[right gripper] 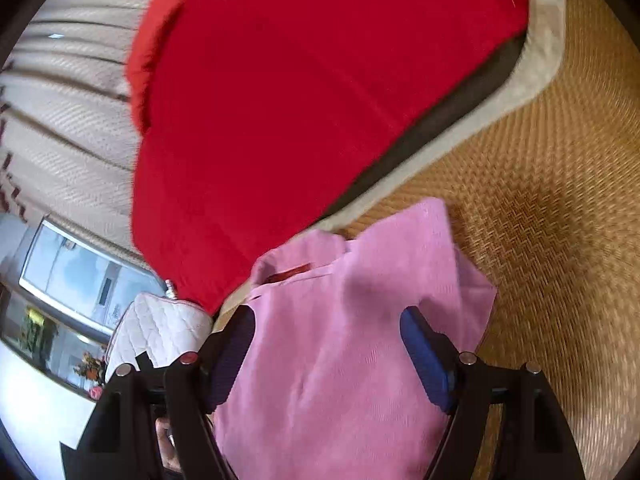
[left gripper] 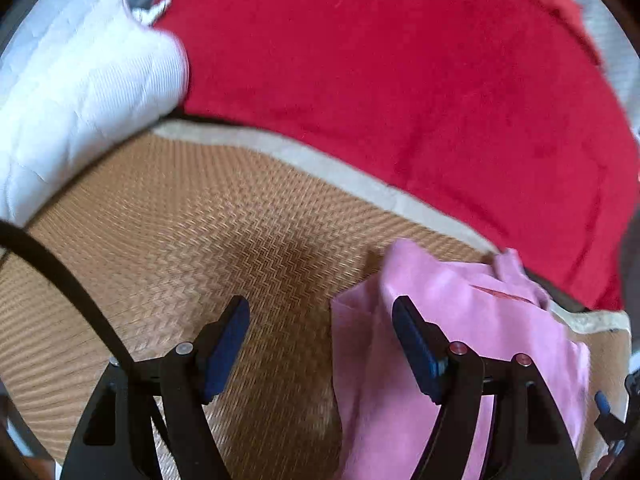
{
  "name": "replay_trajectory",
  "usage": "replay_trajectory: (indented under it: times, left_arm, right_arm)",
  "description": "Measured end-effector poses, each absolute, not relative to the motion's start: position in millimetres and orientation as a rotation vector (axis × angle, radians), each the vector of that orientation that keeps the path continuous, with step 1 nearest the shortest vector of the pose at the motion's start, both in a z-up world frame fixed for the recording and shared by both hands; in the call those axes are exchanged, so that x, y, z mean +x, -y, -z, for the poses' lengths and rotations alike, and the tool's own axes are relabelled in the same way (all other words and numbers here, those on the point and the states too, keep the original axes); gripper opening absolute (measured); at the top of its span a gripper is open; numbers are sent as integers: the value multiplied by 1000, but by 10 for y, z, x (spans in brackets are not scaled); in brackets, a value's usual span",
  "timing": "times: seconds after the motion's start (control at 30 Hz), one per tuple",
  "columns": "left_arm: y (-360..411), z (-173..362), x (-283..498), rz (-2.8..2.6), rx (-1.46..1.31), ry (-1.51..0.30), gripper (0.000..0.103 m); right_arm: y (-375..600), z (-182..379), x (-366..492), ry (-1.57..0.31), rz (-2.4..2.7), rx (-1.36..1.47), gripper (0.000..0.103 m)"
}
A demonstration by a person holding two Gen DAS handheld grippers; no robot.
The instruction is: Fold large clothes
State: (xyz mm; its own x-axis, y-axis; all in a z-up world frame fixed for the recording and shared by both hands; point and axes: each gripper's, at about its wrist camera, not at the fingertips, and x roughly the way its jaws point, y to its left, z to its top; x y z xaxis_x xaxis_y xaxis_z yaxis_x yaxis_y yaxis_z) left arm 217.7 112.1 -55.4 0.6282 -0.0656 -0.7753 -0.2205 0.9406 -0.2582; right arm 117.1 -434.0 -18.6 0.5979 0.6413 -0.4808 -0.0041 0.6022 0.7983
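a home bedroom, by the look of it: a woven rattan sleeping mat (left gripper: 208, 220), a white quilted pillow (left gripper: 76, 92), pleated curtains (right gripper: 68, 120), a window (right gripper: 76, 276).

Pink garment (right gripper: 340, 340), red cloth (left gripper: 380, 72), tan herringbone mat (left gripper: 180, 220), white quilted pillow (left gripper: 72, 92)

Ahead of each claw, matt pink cloth (right gripper: 340, 340) lies on a rough woven straw mat (left gripper: 180, 240); beyond, soft red fabric (left gripper: 400, 80); pads (left gripper: 224, 352) look rubbery.

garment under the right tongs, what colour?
Pink garment, with a small red label at the collar. Clearest in the right wrist view.
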Motion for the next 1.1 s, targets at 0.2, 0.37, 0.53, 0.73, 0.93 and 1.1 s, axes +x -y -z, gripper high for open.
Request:
replay_trajectory:
  times: [0.2,0.37,0.53,0.73,0.93,1.1]
  left_arm:
    - [-702,583,1782,15,-141,-883,75]
    - [-990,1031,1803,-109,-251,-1038,76]
    - [-1048,630,1611,-127,-243,-917,76]
    - [-899,649,1722,-3,-219,-915,76]
    - [-909,1096,2342,-71,-210,-1059,77]
    - [-1026,1086,2462,-117,-229,-1056,77]
  right_arm:
    - [4005,-4,535,-855,-564,821,79]
    - [3995,221,287,-931,-476,831,79]
    - [4101,154,60,-887,-495,833,79]
    - [3950,166,164,-886,-544,857,79]
    - [3832,217,354,-905,-555,840,79]
    - [3843,287,527,-925,-536,832,79]
